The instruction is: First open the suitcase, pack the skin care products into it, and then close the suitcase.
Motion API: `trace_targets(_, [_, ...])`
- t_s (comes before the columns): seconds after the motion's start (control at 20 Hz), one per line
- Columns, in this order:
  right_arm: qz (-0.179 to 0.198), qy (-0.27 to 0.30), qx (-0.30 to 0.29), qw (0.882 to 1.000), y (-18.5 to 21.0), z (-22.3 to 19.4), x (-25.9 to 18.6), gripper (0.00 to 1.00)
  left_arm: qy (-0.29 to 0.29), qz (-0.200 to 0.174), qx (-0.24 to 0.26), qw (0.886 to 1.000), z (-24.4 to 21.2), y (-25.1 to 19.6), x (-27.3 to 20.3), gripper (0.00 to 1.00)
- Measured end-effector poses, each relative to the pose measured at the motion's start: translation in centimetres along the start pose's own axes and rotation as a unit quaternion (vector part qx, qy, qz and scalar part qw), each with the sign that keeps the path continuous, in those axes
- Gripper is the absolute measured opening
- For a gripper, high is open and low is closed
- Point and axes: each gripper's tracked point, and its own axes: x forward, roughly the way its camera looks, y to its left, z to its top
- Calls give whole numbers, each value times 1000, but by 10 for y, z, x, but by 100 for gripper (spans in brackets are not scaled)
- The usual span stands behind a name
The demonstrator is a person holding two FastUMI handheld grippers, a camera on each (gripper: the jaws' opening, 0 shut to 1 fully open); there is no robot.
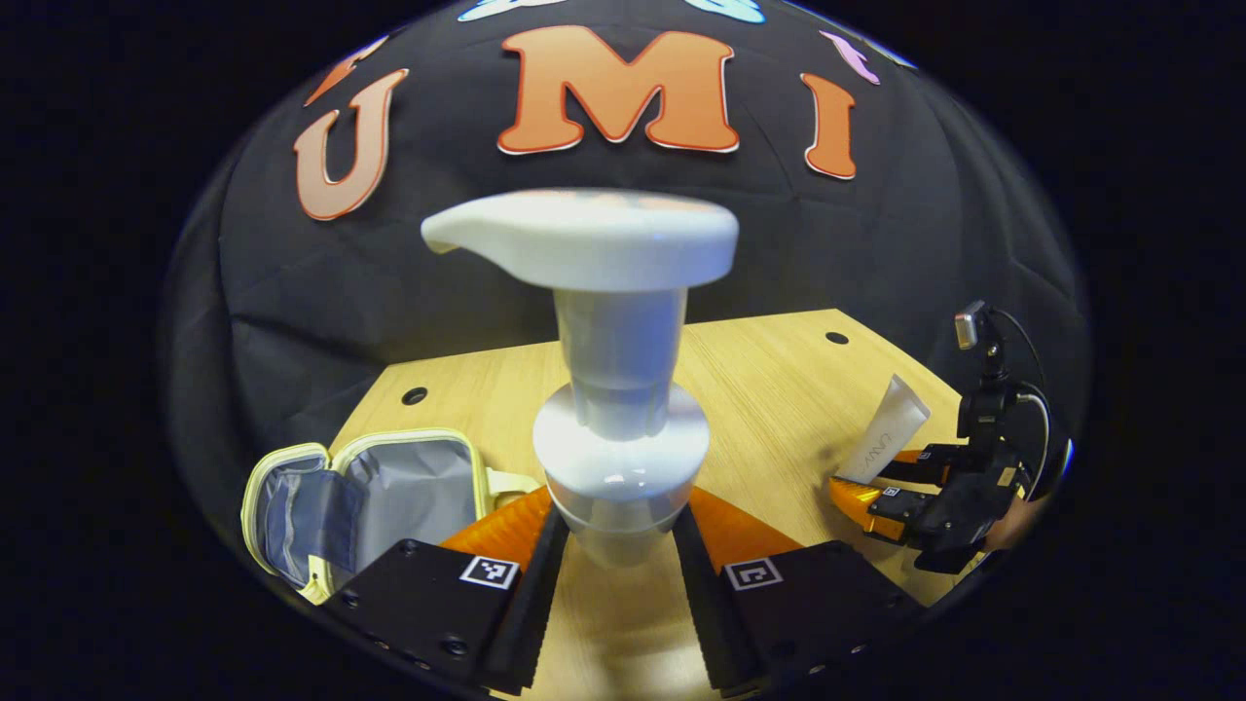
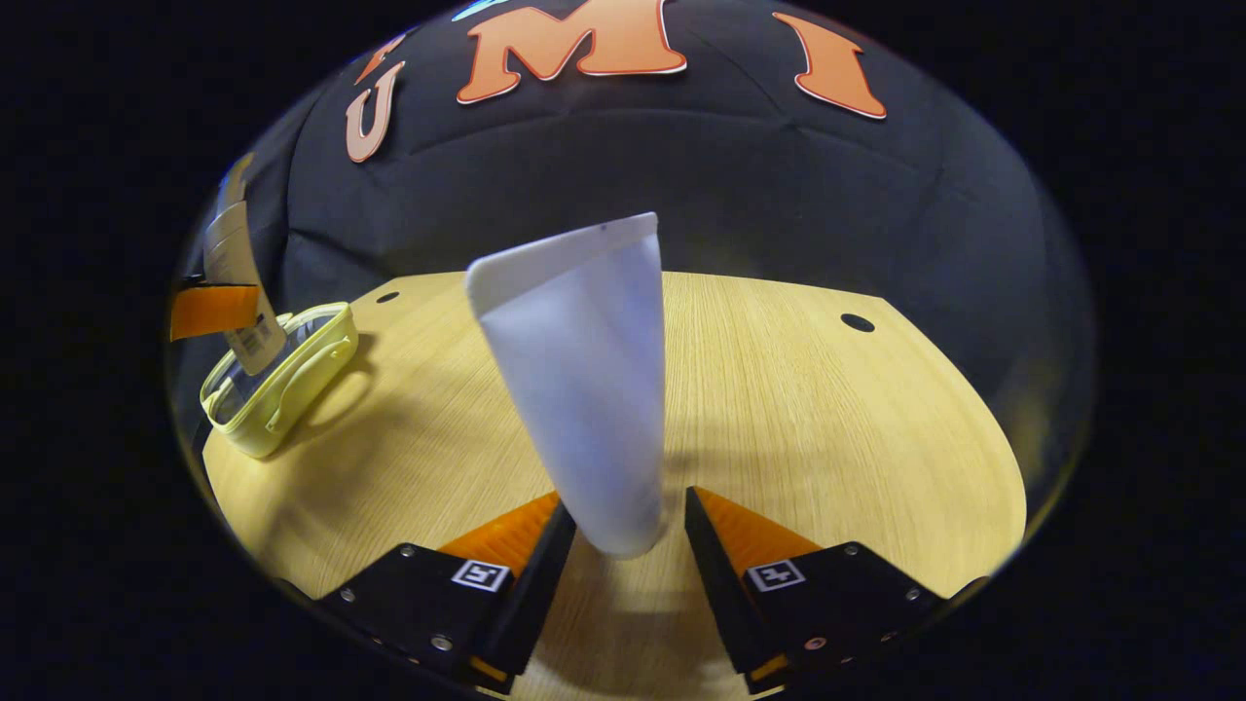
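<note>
Pale-yellow suitcase (image 1: 365, 506) lies open at the table's (image 1: 769, 389) left. The left gripper (image 1: 613, 545) pinches a pump bottle (image 1: 608, 389); the right gripper (image 2: 623, 531) pinches a white tube (image 2: 584, 389). Packing is under way; next, I judge, each carries across and releases inside.

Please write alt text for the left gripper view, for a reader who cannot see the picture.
A white pump bottle stands upright, held between the jaws of the left gripper above a wooden table. To its left, a small pale yellow suitcase lies open, showing a grey lining. Farther off on the right, the right gripper holds a white tube.
</note>
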Motion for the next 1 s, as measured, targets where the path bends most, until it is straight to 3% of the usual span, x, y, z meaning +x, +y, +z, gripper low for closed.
trace_targets(0.15, [6,6,0,1000,5,0,2,54,0,23,-17,1000,-3,27,-18,62])
trace_targets(0.35, [9,19,-4,1000,12,-3,-5,51,-1,56,-39,998,-8,66,-32,62])
trace_targets(0.55, [11,3,-6,1000,23,21,-20,50,-6,79,-58,995,-15,107,-46,63])
trace_targets(1.0, [22,-39,-22,999,80,75,-68,50,-19,70,-75,994,-23,174,-71,63])
